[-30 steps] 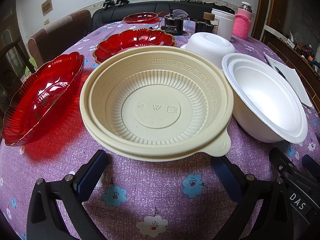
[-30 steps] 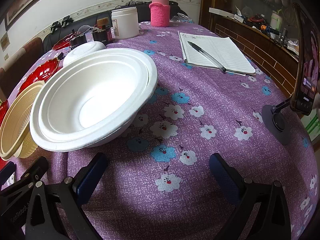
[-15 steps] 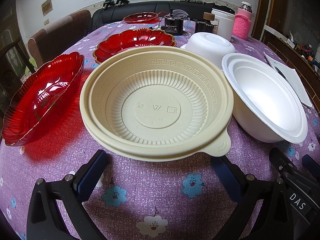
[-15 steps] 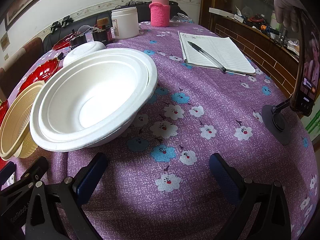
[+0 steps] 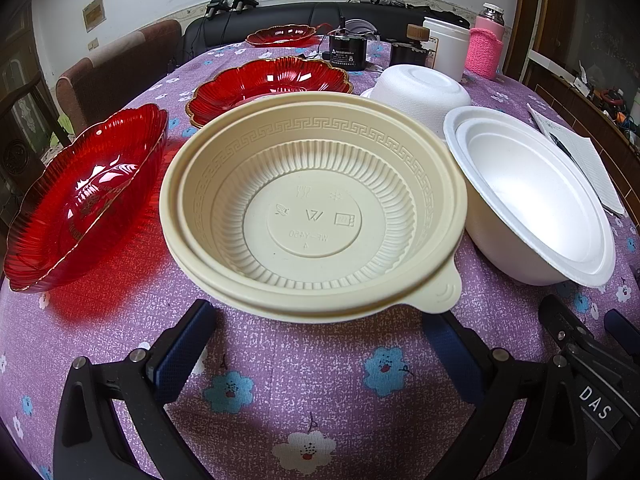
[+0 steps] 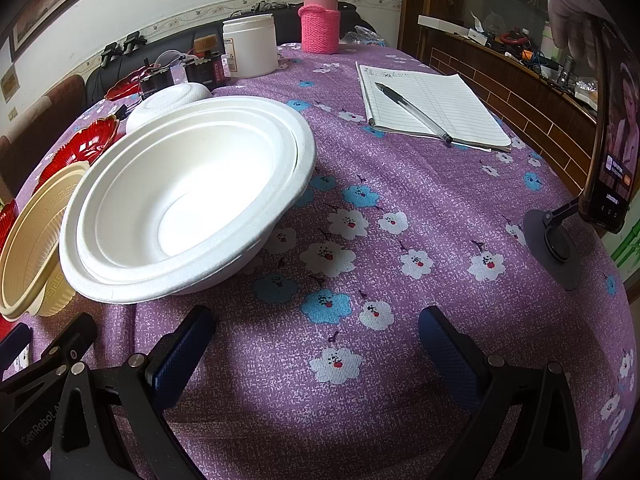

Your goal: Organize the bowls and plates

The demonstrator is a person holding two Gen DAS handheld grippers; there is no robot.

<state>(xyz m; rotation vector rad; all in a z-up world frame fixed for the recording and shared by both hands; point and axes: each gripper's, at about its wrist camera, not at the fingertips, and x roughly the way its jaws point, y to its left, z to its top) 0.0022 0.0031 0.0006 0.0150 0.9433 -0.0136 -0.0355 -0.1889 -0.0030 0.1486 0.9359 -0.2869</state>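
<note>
Purple flowered cloth covers the desk, where both claws, left claw and right claw, gape apart, empty, near the beige bowl and white bowls.

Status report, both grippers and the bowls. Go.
Left gripper open, empty, facing the beige bowl. Right gripper open, empty, white foam bowl ahead to its left. Nothing stacked yet by either; notebook and pen lie clear.

Cream bowl, key-pattern rim; red plates, gilt edges; white foam bowls; purple tablecloth, blue-white flowers; pink sleeve.
</note>
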